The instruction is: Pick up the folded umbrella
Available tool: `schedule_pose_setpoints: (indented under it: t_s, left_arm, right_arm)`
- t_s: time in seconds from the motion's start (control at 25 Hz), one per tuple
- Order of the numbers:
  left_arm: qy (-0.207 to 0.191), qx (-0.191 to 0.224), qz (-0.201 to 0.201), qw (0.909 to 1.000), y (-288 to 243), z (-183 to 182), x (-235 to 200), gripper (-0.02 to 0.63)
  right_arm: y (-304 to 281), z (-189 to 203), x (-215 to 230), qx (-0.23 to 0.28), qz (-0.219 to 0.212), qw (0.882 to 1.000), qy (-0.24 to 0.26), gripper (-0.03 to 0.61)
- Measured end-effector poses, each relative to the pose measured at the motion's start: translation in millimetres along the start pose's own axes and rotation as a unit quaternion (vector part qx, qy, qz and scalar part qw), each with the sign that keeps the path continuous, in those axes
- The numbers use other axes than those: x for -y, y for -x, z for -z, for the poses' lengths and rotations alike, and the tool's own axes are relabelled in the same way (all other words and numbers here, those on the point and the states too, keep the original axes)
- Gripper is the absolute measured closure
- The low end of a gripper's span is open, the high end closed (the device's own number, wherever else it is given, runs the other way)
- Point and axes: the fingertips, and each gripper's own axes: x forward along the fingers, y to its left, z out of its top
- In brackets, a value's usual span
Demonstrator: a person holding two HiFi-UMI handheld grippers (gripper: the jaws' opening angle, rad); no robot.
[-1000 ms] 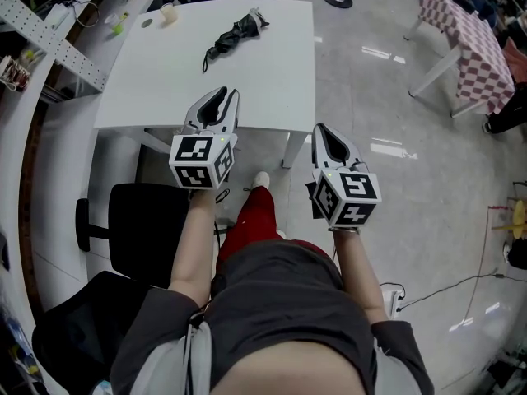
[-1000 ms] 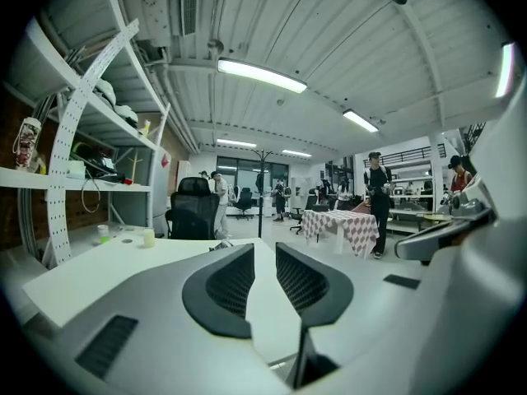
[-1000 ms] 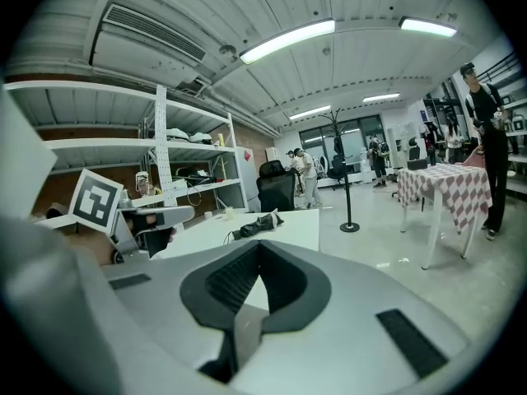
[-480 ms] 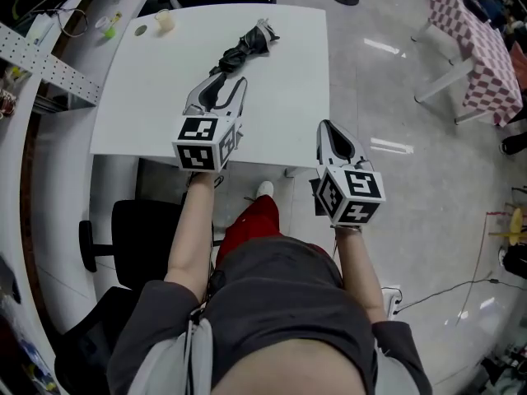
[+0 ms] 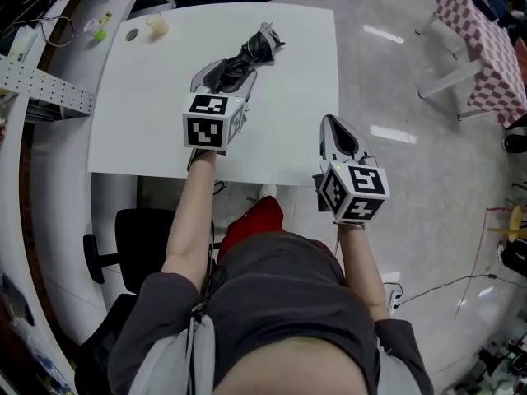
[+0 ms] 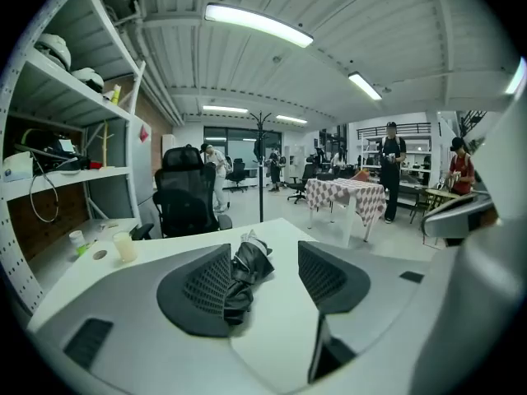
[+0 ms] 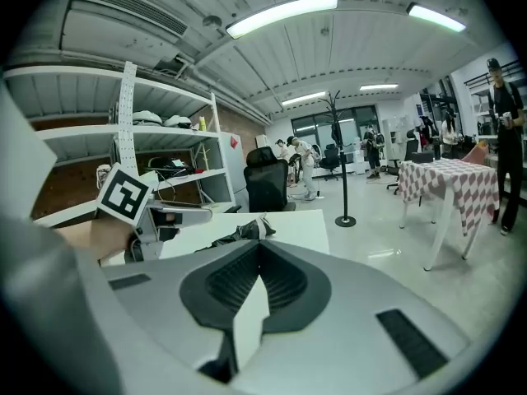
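- The folded umbrella is being left lying on the white table, toward the far middle, with its length running away from the person and slightly to the right.
- The left gripper is being held low over the table, and the umbrella's near end is being straddled by its jaws.
- Those jaws have just been opening and are being held wide apart. In the left gripper view the umbrella is being shown between them, close by the left jaw and clear of the right one, so it is not being squeezed.
- Whether the left jaw is being touched by the umbrella cannot be told.
- The right gripper is being held by the table's near right corner, well apart from the umbrella.
- Its jaws are being kept pressed together, with nothing being gripped between them.
- A cup is being left standing near the table's far left corner, well apart from the umbrella.
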Motion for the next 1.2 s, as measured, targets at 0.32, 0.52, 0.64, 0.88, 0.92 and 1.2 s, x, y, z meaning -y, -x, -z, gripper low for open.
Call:
schedule_pose_setpoints:
  t_s: [0.32,0.52,0.64,0.88,0.92,1.2]
  left_arm:
    - [-0.015,-0.06,0.016,0.9979,-53,17,-20,0.348]
    - [-0.02,-0.082,0.027,0.9961,-79,26,-27,0.336]
    - [-0.016,-0.092,0.031,0.9952,-91,31,-33,0.334]
    - [-0.033,-0.12,0.038,0.9915,-116,42,-39,0.321]
    - [-0.034,-0.124,0.039,0.9909,-120,44,-40,0.319]
    - [-0.05,-0.166,0.055,0.9833,-145,63,-43,0.317]
  right_arm:
    - [-38,-4,16,-0.012,0.014,1.0,-0.012,0.56]
    - [-58,-5,23,-0.022,0.018,0.999,-0.015,0.56]
    - [-68,-5,25,-0.027,0.021,0.999,-0.017,0.56]
    - [-85,-2,30,-0.038,0.023,0.999,-0.021,0.56]
    - [-88,-2,30,-0.04,0.023,0.999,-0.021,0.56]
    - [-104,2,37,-0.051,0.029,0.998,-0.027,0.56]
